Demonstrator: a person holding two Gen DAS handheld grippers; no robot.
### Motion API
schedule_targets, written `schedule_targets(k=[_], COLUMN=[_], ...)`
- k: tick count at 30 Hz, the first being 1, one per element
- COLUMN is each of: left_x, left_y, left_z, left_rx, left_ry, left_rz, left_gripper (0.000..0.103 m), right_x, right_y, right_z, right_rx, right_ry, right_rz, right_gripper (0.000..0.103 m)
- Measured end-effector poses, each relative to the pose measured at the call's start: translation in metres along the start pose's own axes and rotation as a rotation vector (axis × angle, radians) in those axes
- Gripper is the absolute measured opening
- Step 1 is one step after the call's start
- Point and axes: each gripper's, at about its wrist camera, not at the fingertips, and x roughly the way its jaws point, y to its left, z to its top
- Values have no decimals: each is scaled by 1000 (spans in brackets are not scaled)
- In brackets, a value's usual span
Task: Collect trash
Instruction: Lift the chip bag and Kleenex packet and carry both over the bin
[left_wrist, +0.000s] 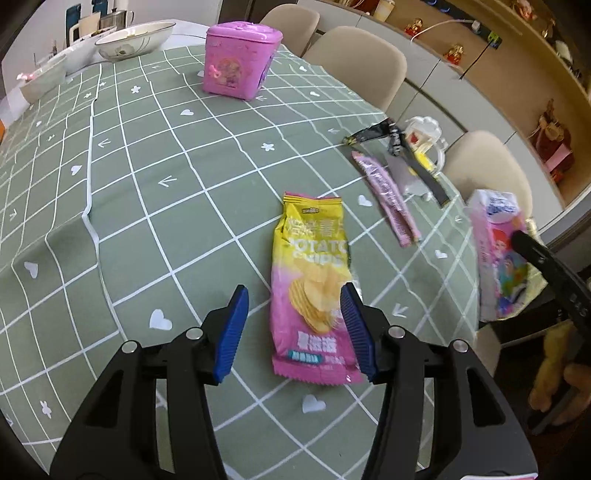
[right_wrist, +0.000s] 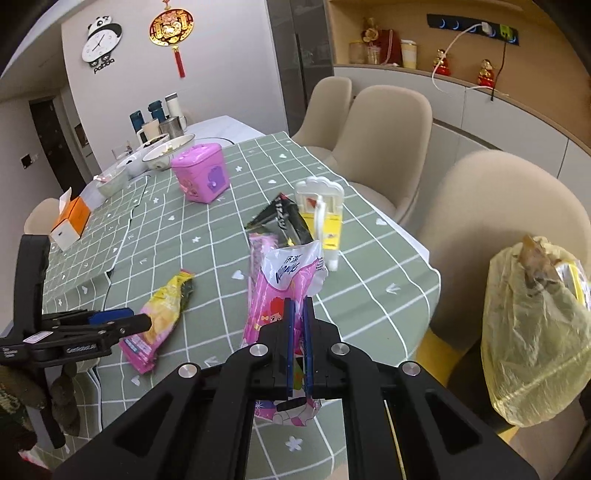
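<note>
A yellow and pink potato chip bag lies flat on the green checked tablecloth. My left gripper is open just above it, its right blue pad at the bag's right edge; it also shows in the right wrist view over the same bag. My right gripper is shut on a pink and white snack wrapper, held above the table; the wrapper shows blurred in the left wrist view. A thin pink sachet, black wrappers and a white and yellow package lie beyond.
A yellow plastic bag hangs at the right, off the table by a beige chair. A pink toy box stands at the far middle. Bowls, cups and an orange tissue box stand at the far left.
</note>
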Motion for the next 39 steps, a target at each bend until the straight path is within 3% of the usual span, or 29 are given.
schedule_targets(k=[4, 6, 8, 16, 24, 32, 39], left_x=[13, 15, 11, -35, -78, -98, -80], left_y=[-4, -10, -15, -65, -119, -217, -308], left_z=[1, 1, 1, 26, 63, 92, 101], left_rx=[-12, 12, 25, 116, 137, 280, 374], left_ry=[22, 30, 14, -119, -231, -318, -303], left_rz=[21, 15, 5, -57, -196, -324, -411], left_gripper=[41, 18, 8, 8, 8, 8, 8], right_x=[0, -1, -2, -36, -99, -155, -195], right_y=[-5, -8, -11, -23, -46, -98, -165], right_z=[-7, -11, -12, 5, 35, 49, 47], right_rx=[1, 0, -1, -26, -66, -60, -24], right_ry=[10, 19, 22, -34, -176, -284, -351], right_rz=[-4, -5, -5, -21, -88, -188, -272], right_gripper=[6, 6, 6, 6, 6, 6, 6])
